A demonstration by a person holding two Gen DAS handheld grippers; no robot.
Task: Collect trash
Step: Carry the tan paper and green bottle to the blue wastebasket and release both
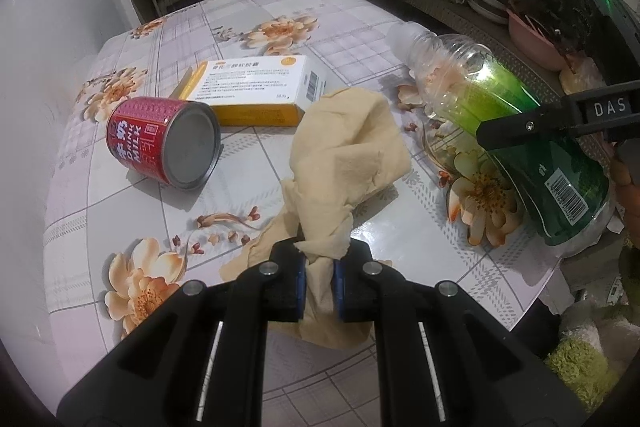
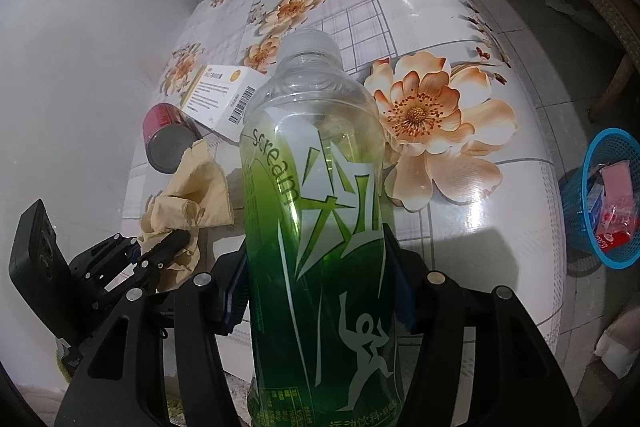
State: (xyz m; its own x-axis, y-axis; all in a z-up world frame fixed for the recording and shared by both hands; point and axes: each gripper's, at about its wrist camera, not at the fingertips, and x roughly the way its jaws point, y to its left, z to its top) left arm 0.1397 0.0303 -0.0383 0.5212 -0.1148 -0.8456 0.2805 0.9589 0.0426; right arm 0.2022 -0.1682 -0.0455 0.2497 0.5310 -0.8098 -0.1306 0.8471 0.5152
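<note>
At the bottom centre of each wrist view the jaws are clamped: the left gripper [image 1: 320, 281] pinches a crumpled tan tissue [image 1: 348, 151], the right gripper [image 2: 318, 291] squeezes a green bottle [image 2: 316, 211] pointing away up-frame. The blue basket [image 2: 608, 199] waits at right edge, off the table [image 2: 500, 227]; a red can [image 1: 164, 141] and box [image 1: 252, 87] lie beyond

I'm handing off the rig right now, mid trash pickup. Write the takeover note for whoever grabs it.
Left gripper: shut on the crumpled tan paper.
Right gripper: clamped on the green bottle, capped, neck pointing away.
Still on the table: red milk can on its side, white and yellow box behind it.
Blue basket on the floor right of the table, already holding wrappers.
Left: drop both items, then collect can and box.
</note>
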